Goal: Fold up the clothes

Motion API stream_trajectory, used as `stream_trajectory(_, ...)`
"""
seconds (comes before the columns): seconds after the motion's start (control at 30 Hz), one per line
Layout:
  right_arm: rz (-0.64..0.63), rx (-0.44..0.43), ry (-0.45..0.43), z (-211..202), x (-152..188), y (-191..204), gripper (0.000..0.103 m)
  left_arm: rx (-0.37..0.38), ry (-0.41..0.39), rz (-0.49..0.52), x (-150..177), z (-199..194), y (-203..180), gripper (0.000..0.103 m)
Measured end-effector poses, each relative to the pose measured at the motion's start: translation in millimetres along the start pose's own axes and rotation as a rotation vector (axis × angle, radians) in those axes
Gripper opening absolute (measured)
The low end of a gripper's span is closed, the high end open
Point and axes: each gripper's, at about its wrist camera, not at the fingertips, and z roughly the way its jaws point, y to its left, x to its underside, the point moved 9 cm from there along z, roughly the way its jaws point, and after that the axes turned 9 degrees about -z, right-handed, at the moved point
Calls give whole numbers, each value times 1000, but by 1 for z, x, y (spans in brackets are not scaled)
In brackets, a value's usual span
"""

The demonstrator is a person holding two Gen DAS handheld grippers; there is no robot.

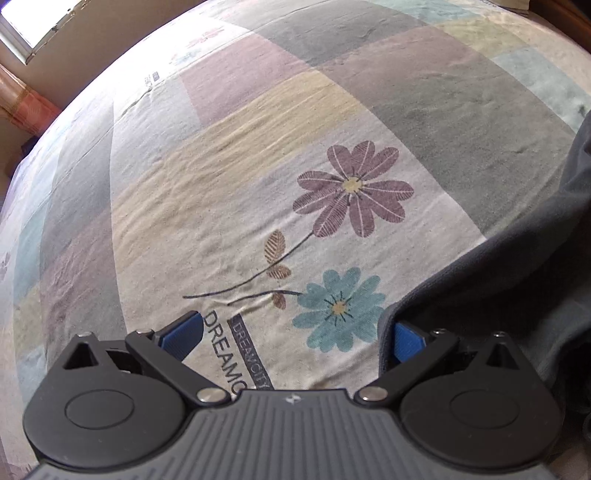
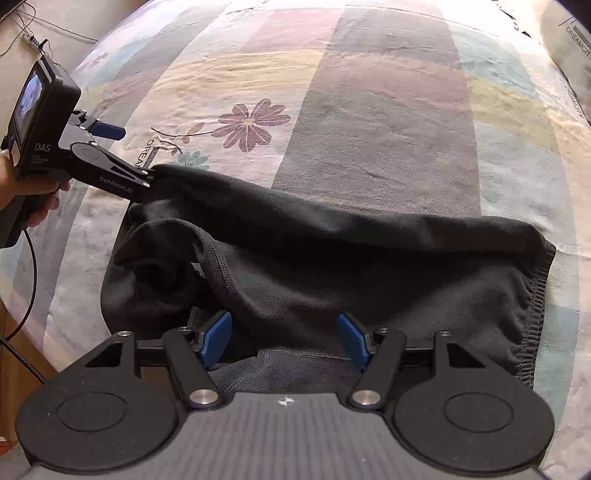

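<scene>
A dark grey garment [image 2: 332, 258] lies bunched across the patchwork bed sheet [image 2: 388, 110], its ribbed band [image 2: 535, 295] at the right. My right gripper [image 2: 286, 339] hangs low over its near edge, open, a loose fold of cloth between the blue pads [image 2: 218, 338] without being pinched. At the garment's far left corner my left gripper [image 2: 133, 155] is open: one finger runs in under the cloth, the other blue fingertip [image 2: 107, 129] is free. In the left wrist view my left gripper [image 1: 293, 339] spans bare sheet, and the garment [image 1: 498, 295] drapes against its right pad [image 1: 406, 345].
The sheet carries printed flowers [image 1: 351, 188] and lettering. A pillow [image 2: 569, 48] lies at the far right. A person's hand [image 2: 22, 192] holds the left gripper's handle, with a cable [image 2: 26, 280] trailing past the bed's left edge. A window [image 1: 26, 22] is beyond the bed.
</scene>
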Motion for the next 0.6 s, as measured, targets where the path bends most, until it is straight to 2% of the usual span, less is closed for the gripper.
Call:
stream_trajectory(0.17,13,11,-5,-1,-1,-4,69,-29,-25,22,-27,19,13,102)
stream_trajectory(0.33,34,19,0,3,0,-7,69,-48,-56,93,-64,41,11,102)
stream_trajectory(0.43,41,21,5,5,0,-9,69,-22,-67,105,-82,48,1,102)
stream_trajectory(0.53,47,17,7,5,-1,-8,69,11,-52,107,-83,49,-9,100)
stream_trajectory(0.6,47,14,6,4,-2,-7,69,65,-29,71,-75,45,-9,100)
